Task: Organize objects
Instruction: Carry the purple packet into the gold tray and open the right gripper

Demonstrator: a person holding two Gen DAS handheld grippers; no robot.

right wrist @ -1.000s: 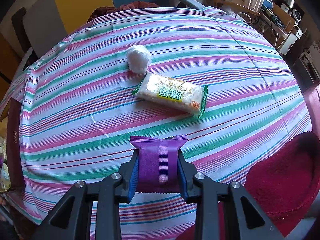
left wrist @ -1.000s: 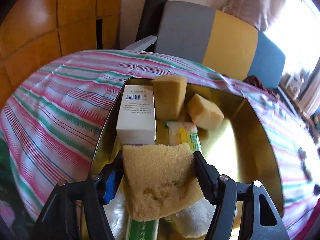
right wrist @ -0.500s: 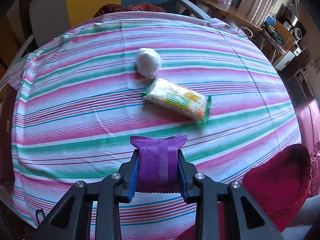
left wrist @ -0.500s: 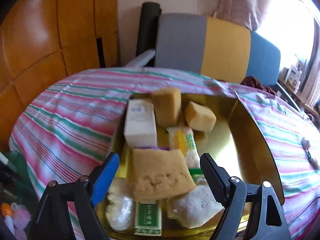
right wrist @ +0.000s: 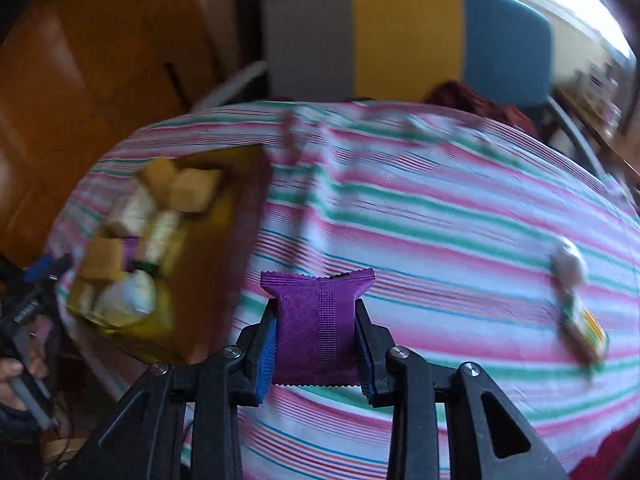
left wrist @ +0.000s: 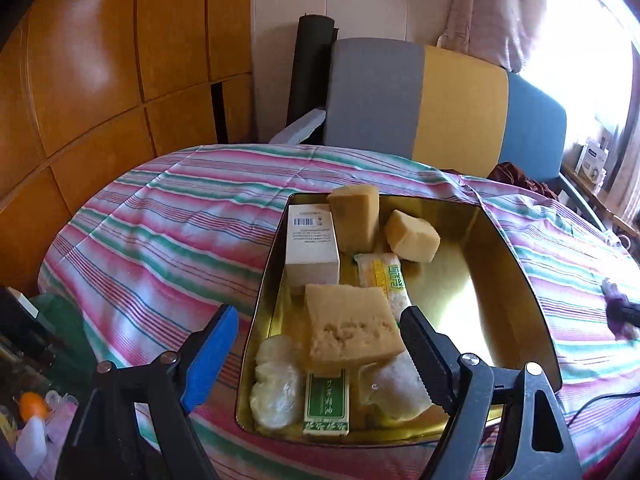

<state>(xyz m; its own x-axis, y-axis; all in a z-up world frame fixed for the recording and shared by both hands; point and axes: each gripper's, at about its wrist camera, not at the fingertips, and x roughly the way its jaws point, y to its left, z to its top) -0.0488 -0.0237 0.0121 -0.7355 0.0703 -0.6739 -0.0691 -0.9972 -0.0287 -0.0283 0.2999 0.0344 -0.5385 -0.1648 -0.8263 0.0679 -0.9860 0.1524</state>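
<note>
**The purple packet is on its way to the gold tin**

The right gripper [right wrist: 316, 344] is squeezing a purple packet [right wrist: 318, 328] between its two fingers. The packet is up in the air, over the stripy cloth [right wrist: 420, 216], and not in the tin yet. The right view is blurry, so my guess is that the hand is swinging fast. The gold tin [right wrist: 236, 216] sits off to the left in that view.

The left gripper [left wrist: 316, 348] is wide and holds nothing. It hangs just over the near end of the gold tin [left wrist: 516, 280]. A big yellow sponge [left wrist: 352, 328] lies in the tin below it, not touched by the fingers. The tin also has a white box [left wrist: 310, 244], two more sponge bits, some soft white lumps and a little green box [left wrist: 327, 404].

So the step now looks like this: carry the packet to the tin. Next, the right hand needs to get over the bare gold part of the tin, on the side away from the white box, go lower, and then let go. The left gripper should get out of the way first.

A white ball [right wrist: 570, 264] and a snack bar [right wrist: 584, 328] lie on the cloth and wait for their turn
</note>
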